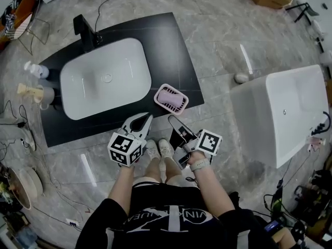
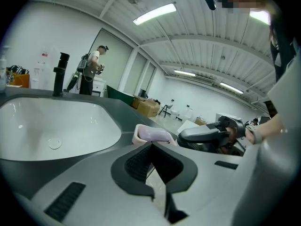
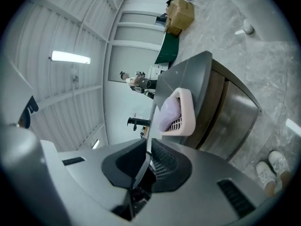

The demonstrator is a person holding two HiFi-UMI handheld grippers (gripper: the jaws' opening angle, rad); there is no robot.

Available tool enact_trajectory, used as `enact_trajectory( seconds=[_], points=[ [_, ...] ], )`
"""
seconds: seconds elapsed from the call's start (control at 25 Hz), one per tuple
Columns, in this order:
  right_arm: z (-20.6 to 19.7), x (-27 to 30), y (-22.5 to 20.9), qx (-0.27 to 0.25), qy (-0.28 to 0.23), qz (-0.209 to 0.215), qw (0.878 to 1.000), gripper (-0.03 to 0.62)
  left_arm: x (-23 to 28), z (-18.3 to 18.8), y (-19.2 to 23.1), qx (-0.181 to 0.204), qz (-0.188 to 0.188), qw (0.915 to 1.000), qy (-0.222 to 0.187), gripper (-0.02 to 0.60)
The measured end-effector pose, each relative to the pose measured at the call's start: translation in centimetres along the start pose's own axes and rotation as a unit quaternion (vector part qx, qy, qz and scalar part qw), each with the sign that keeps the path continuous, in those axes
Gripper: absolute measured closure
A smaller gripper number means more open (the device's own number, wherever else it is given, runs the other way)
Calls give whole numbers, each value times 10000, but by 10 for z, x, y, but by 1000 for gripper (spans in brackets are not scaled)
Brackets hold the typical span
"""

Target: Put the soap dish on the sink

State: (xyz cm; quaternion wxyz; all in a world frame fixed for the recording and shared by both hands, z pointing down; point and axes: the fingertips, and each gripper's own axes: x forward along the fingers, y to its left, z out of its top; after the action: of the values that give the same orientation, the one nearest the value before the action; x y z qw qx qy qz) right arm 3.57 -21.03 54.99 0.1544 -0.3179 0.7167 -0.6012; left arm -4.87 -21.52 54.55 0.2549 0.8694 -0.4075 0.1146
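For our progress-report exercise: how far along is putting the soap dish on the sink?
Done: the soap dish, soap inside, sits on the dark counter beside the basin. In hand: nothing; the left hand-held gripper and right hand-held gripper are shut, empty, clear of the dish. Left: seemingly nothing; the placement looks complete.

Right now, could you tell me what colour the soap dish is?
Pale pink dish, holding a lilac soap; the head view shows it best.

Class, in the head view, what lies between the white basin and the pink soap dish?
Only bare black countertop separates the basin from the soap dish; the head view shows nothing standing there.
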Motion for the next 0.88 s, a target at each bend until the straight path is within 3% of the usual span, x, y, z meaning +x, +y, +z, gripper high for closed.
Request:
enact_trajectory(
  seconds=[0.32,0.52,0.64,0.88],
  points=[
    [-2,26,58,-902,278,510,9942,558,-36,17,19,-120,386,9985,-360,568],
    [-10,26,55,-1604,536,-43,9856,560,-64,27,33,-169,707,9954,-630,568],
    [-12,30,64,-2099,658,-75,9755,561,-83,32,42,-202,901,9926,-790,568],
    [-8,38,83,-2458,643,-17,9672,562,-123,45,58,-174,1278,9855,-1100,568]
  ],
)
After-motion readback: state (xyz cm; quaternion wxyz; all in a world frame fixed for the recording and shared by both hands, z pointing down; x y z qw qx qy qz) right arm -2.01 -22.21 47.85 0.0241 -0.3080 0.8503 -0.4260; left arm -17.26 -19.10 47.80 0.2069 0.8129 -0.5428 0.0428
